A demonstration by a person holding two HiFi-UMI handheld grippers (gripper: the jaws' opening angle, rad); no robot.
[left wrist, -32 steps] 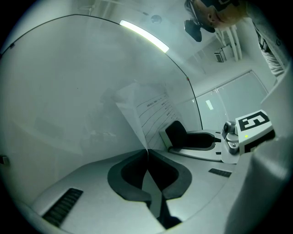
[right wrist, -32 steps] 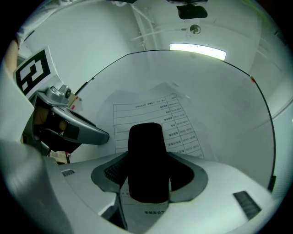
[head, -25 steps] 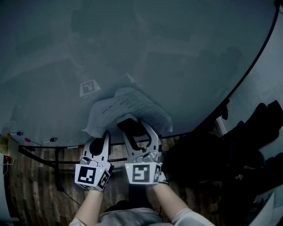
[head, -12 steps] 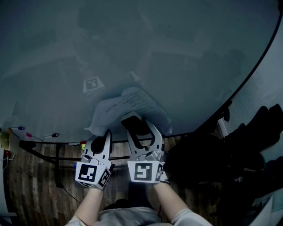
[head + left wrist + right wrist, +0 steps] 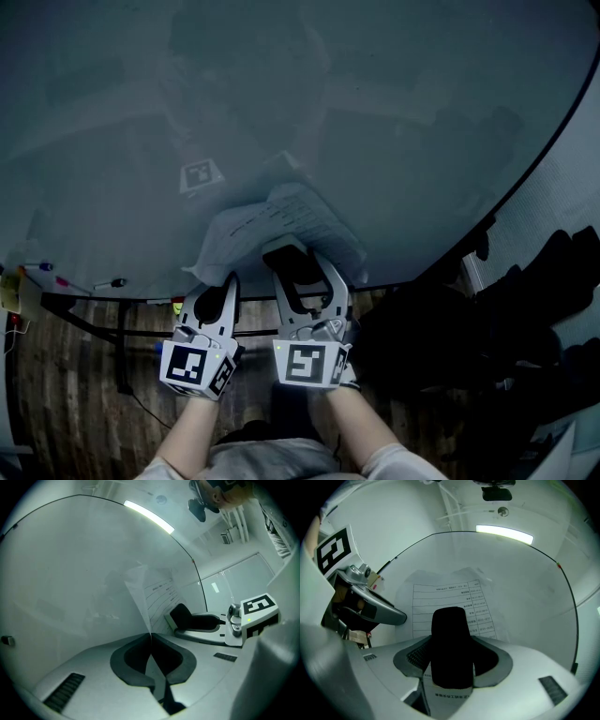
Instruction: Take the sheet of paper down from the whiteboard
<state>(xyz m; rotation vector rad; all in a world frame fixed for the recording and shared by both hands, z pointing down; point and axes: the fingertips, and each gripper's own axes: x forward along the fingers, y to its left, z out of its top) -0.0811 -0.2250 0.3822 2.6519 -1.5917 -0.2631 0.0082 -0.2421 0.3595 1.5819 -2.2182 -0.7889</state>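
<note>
Your left claw (image 5: pixel 229 281) (image 5: pixel 150 637) is clenched on the white printed sheet of paper (image 5: pixel 281 220) (image 5: pixel 157 595) (image 5: pixel 445 595). In the left gripper view its two dark pads meet on the sheet's near edge, and the sheet rises from them up and to the right, seen almost edge-on. Your right claw (image 5: pixel 289 255) (image 5: pixel 450 620) is also grasping the sheet. In the right gripper view one black pad lies over the printed face and the paper passes beneath it, down into the claw's throat. The sheet is held low in front of the pale glossy whiteboard (image 5: pixel 328 112) (image 5: pixel 70 573) (image 5: pixel 525 583), just above the board's bottom edge in the head view. From the right claw, the sheet's long axis runs straight up and away towards the board. The ruled print lines lie across that axis and the far short edge is uppermost. In the head view the paper bulges and curls between the two claws rather than lying flat. You cannot tell from any view whether its far edge touches the board. The two claws sit side by side, close together, left claw at the sheet's left margin, right claw nearer its middle. Coloured marker pens (image 5: pixel 108 283) lie on the ledge at lower left, above the dark wood-plank floor (image 5: pixel 75 394).
</note>
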